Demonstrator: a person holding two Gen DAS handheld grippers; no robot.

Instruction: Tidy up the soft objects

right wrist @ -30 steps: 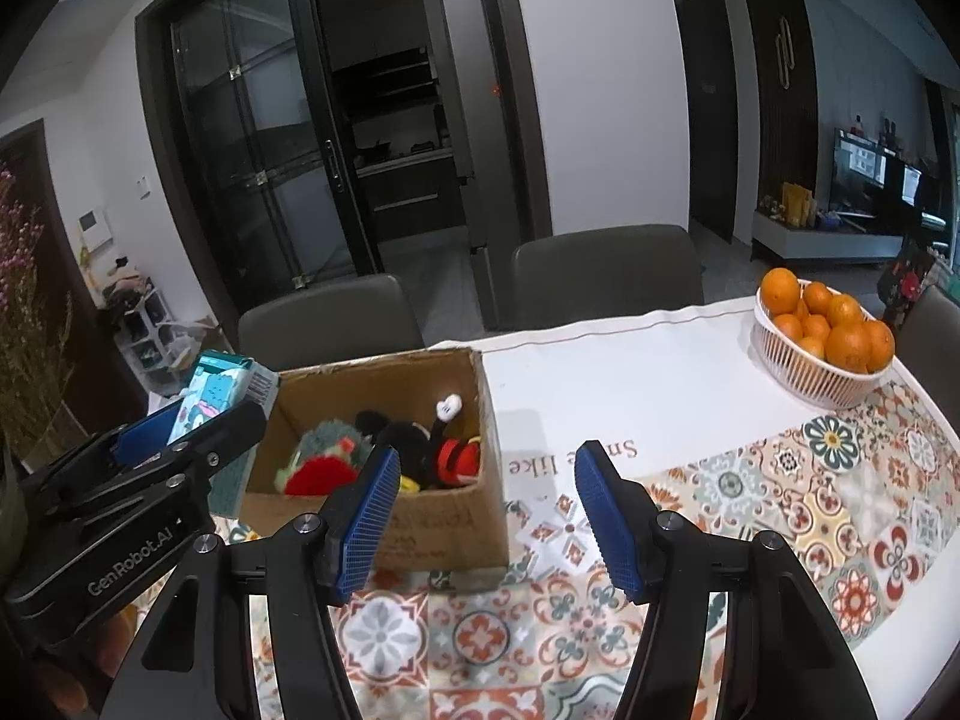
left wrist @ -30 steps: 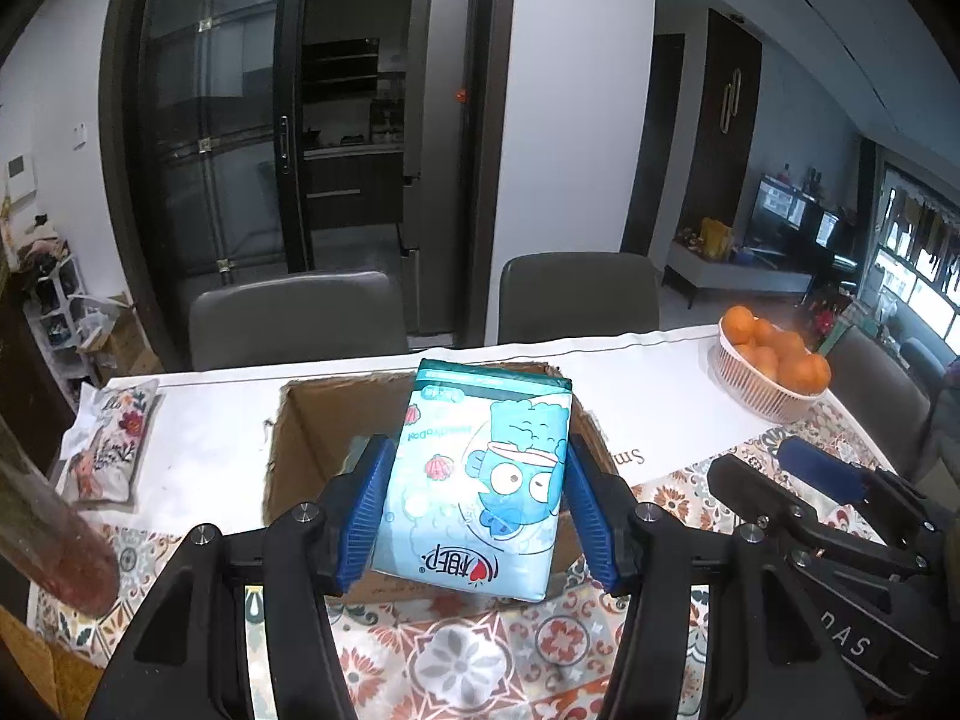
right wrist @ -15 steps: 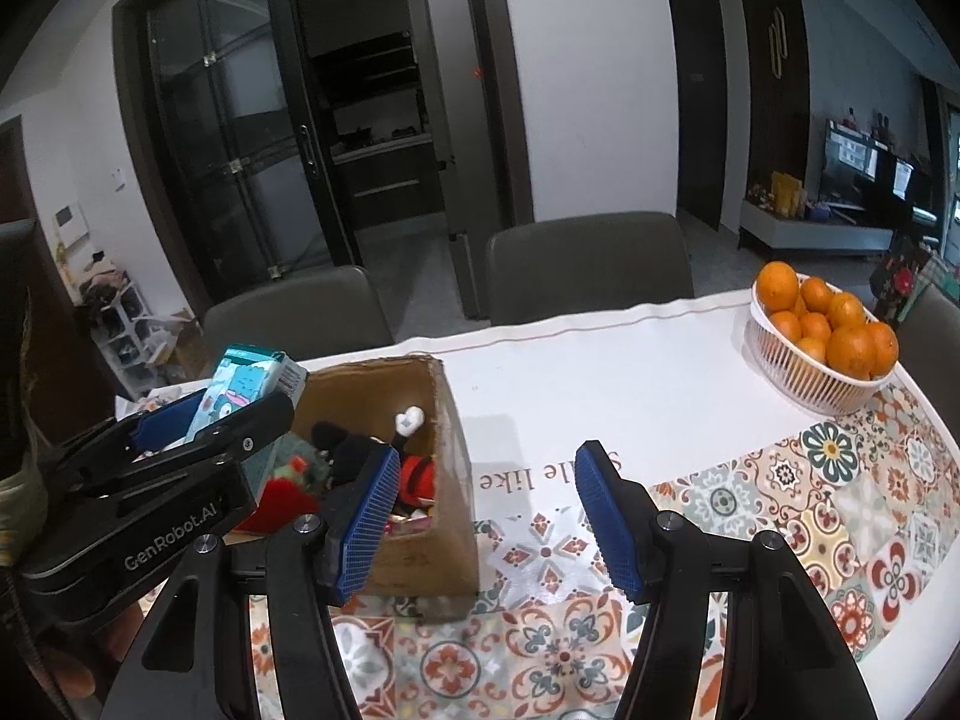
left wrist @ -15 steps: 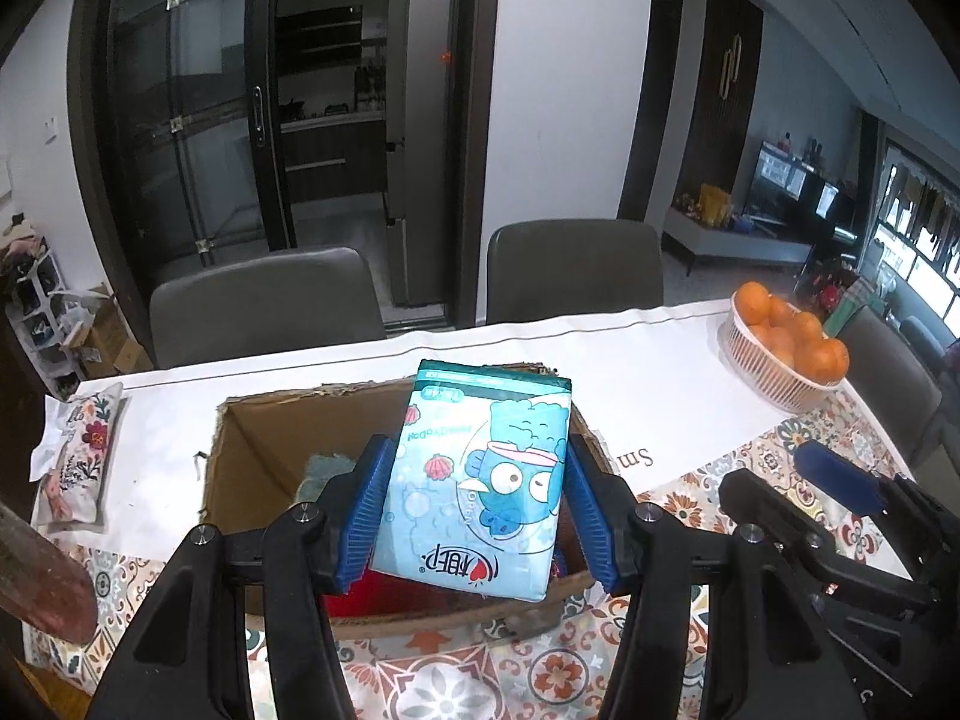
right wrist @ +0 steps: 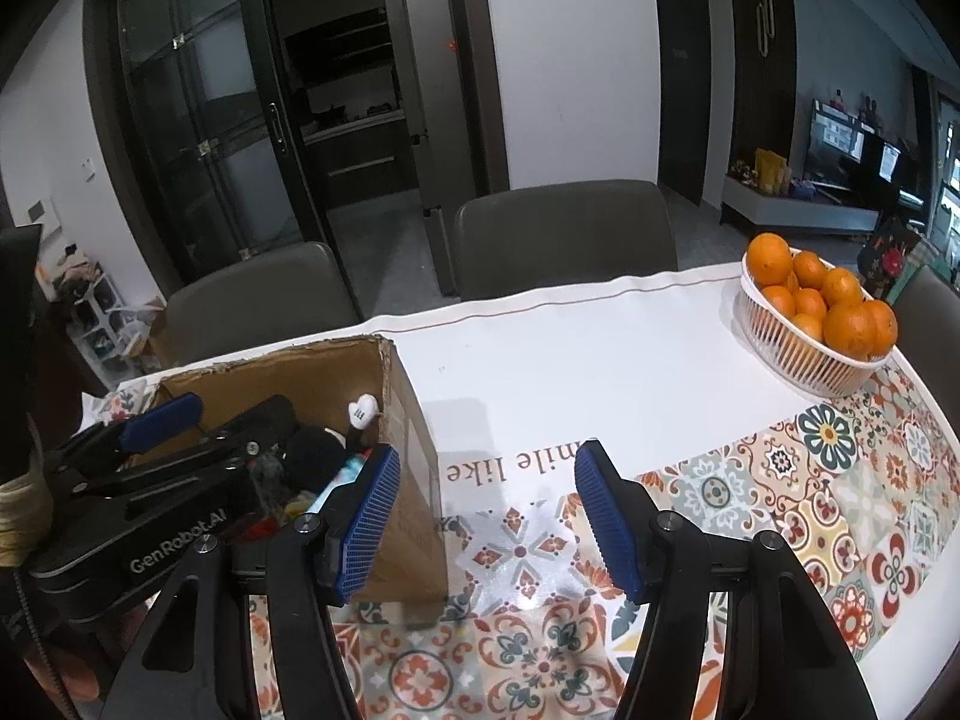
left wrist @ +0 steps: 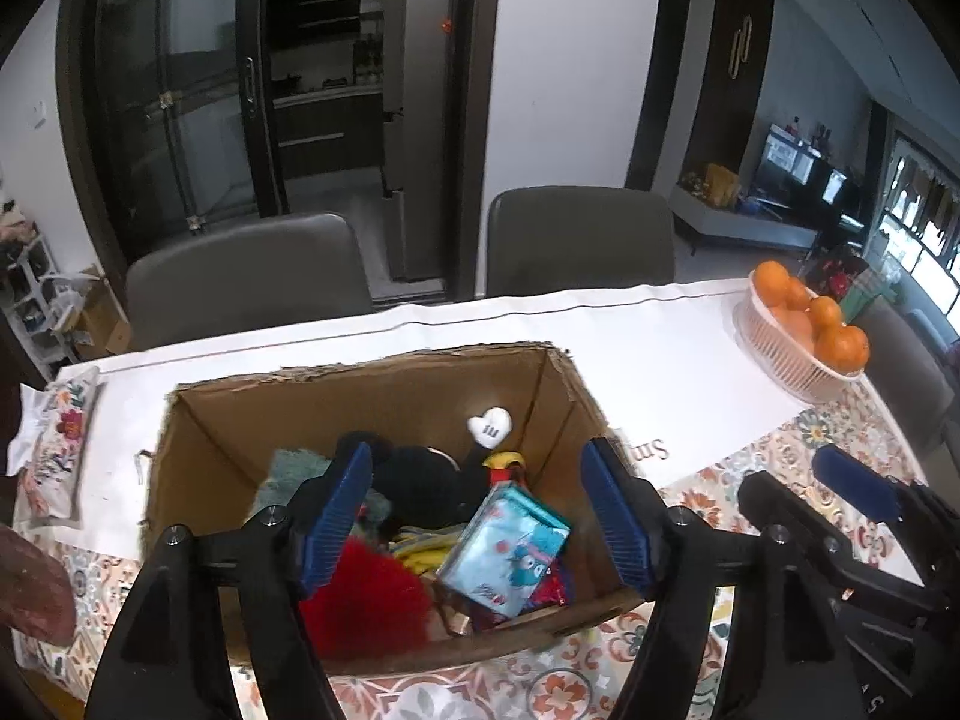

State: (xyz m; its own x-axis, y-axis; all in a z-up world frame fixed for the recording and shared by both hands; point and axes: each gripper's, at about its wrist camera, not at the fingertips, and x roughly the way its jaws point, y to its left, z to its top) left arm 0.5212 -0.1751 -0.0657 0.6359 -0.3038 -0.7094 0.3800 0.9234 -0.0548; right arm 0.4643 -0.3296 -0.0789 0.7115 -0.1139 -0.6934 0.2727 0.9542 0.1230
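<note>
In the box (left wrist: 384, 384) at the counter's (left wrist: 600, 330) left: blue pack (left wrist: 503, 549) lying loose atop plush toys, left hand-held gripper (left wrist: 474, 516) wide above it, right hand-held gripper (right wrist: 483, 516) wide and empty; deposit step looks done, next calls for fetching the floral pouch (left wrist: 51, 450) at far left.

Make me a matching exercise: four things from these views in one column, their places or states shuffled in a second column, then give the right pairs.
Things:
1. blue tissue pack
2. oranges
3. left gripper
4. floral pouch

Places or states:
A. in the white basket
B. open, above the cardboard box
C. lying tilted inside the box among soft toys
D. on the table, left of the box

Pairs: 1-C, 2-A, 3-B, 4-D
</note>
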